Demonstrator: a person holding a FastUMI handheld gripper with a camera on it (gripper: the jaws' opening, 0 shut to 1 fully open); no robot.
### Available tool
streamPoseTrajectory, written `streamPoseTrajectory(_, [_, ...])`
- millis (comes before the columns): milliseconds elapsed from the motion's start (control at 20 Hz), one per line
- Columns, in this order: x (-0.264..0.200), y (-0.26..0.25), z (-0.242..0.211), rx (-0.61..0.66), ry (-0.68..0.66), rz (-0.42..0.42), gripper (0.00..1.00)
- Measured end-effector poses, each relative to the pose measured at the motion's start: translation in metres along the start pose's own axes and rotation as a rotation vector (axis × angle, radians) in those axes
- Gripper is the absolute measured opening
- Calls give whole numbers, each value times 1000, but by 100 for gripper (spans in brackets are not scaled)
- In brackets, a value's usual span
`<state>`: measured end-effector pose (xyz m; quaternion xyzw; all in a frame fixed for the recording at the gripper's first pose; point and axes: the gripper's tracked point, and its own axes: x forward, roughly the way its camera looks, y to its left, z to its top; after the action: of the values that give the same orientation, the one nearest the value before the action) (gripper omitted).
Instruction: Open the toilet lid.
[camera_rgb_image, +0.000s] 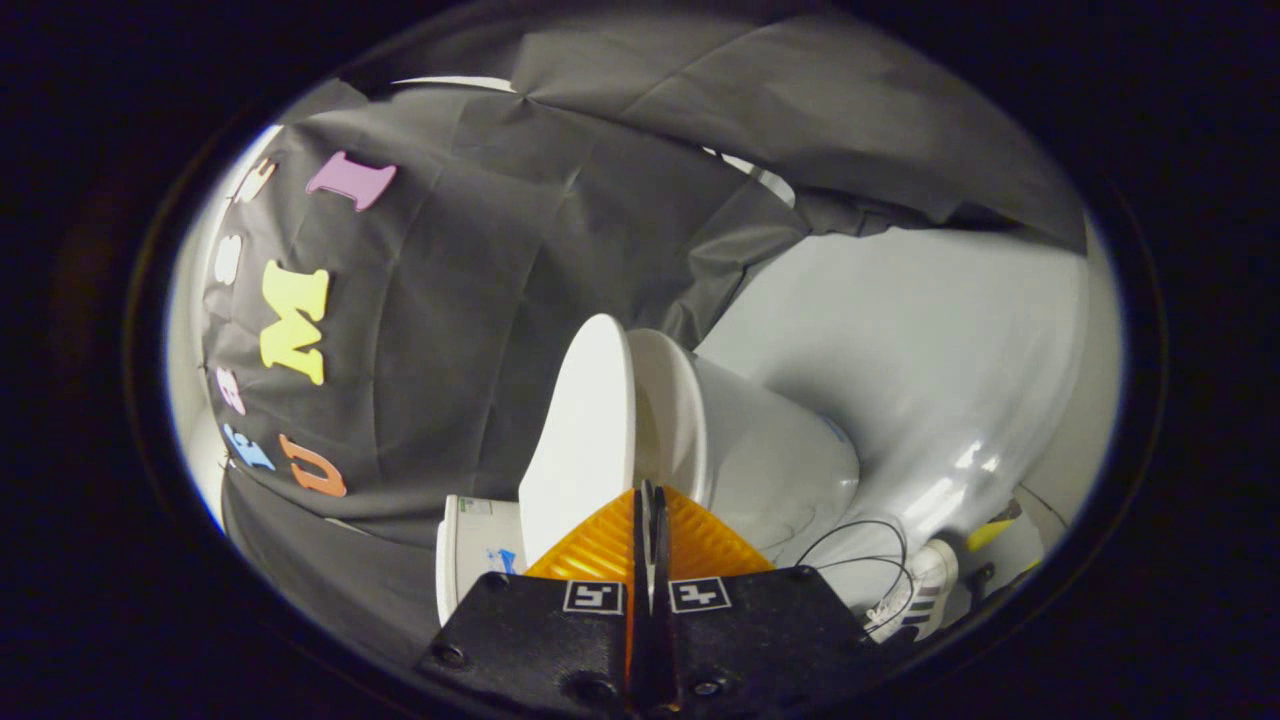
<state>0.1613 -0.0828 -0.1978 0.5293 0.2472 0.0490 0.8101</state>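
Note:
The view is rolled sideways, so the floor lies to the right. The white toilet lid stands a little off the seat rim, with a narrow dark gap between them. The bowl lies beyond the seat, toward the floor. My gripper is shut, its orange fingers pressed together with only a thin slit between them. The fingertips sit right at the gap between lid and seat, and the left finger overlaps the lid's near edge. I cannot tell whether anything is pinched between them.
The white tank lies beside the lid, left of the fingers. Black cloth forms the booth wall behind the toilet. A pale glossy floor spreads beyond the bowl, with thin black cables, a white striped shoe and a yellow object.

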Motion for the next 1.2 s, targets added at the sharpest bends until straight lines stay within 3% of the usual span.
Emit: streamPoseTrajectory(1200, [-46,119,-7,-250,-118,36,4])
